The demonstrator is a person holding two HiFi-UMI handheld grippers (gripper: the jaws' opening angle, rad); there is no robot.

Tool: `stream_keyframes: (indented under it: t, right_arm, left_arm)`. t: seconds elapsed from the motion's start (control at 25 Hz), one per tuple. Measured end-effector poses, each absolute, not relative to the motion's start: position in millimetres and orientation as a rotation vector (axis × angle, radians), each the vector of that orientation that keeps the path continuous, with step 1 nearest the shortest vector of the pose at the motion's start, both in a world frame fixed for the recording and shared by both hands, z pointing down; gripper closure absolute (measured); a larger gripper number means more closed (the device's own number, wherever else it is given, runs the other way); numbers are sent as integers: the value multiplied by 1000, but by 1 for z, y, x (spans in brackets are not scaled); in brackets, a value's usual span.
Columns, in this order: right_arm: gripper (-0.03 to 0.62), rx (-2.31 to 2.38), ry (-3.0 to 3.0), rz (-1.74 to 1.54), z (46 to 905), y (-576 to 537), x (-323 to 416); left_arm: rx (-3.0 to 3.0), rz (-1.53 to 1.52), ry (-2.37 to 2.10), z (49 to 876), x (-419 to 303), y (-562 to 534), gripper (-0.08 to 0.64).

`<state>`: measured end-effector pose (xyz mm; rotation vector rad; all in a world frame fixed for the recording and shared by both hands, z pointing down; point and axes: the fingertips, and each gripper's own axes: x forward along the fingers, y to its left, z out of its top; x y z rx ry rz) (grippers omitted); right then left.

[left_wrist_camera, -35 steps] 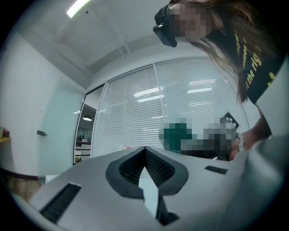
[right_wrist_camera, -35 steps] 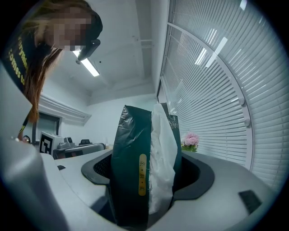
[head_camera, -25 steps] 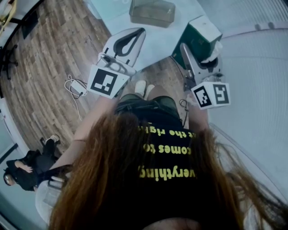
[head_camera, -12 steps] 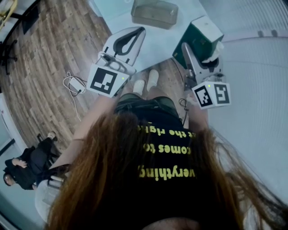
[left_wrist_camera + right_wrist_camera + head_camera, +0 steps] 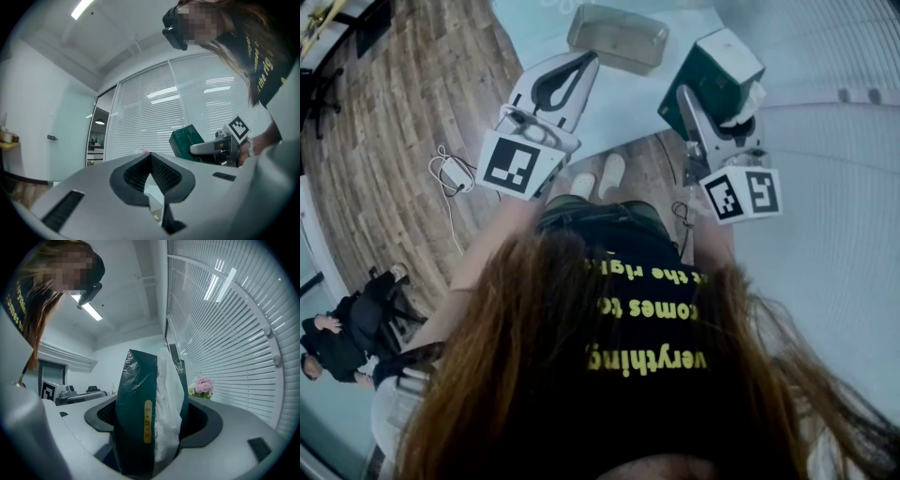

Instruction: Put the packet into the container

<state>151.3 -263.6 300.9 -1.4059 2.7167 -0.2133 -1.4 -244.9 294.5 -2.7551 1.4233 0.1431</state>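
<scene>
The dark green packet (image 5: 719,75) with white paper showing at its side is clamped upright in my right gripper (image 5: 712,101), held over the white table's near right corner. In the right gripper view the packet (image 5: 136,413) fills the gap between the jaws. The clear rectangular container (image 5: 617,37) stands on the table, up and left of the packet. My left gripper (image 5: 587,64) hovers just below the container, its jaws meeting at the tips with nothing held (image 5: 149,157). The left gripper view also catches the packet (image 5: 186,139) off to the right.
The white table (image 5: 623,108) ends just ahead of the person's shoes; wooden floor lies to the left with a cable (image 5: 450,173) on it. Another person sits at the lower left (image 5: 337,342). Window blinds (image 5: 834,216) run along the right. Pink flowers (image 5: 202,384) stand by the window.
Both grippers have drifted slightly up the head view toward the table, and the container sits nearer to the left gripper. The packet stays clamped in the right gripper.
</scene>
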Motion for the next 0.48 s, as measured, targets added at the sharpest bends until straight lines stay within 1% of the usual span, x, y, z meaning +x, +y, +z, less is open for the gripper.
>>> stream_keyframes:
  t: [0.28,0.48]
  right_arm:
    - [210,-1315,2768,-180,297,-264,148]
    - [210,-1226,2810,-187,300,-289,163]
  left_arm:
    - [-2697,163,1483,290,-2,-240,558]
    - [-2651,146,1549,290,13,-259,558]
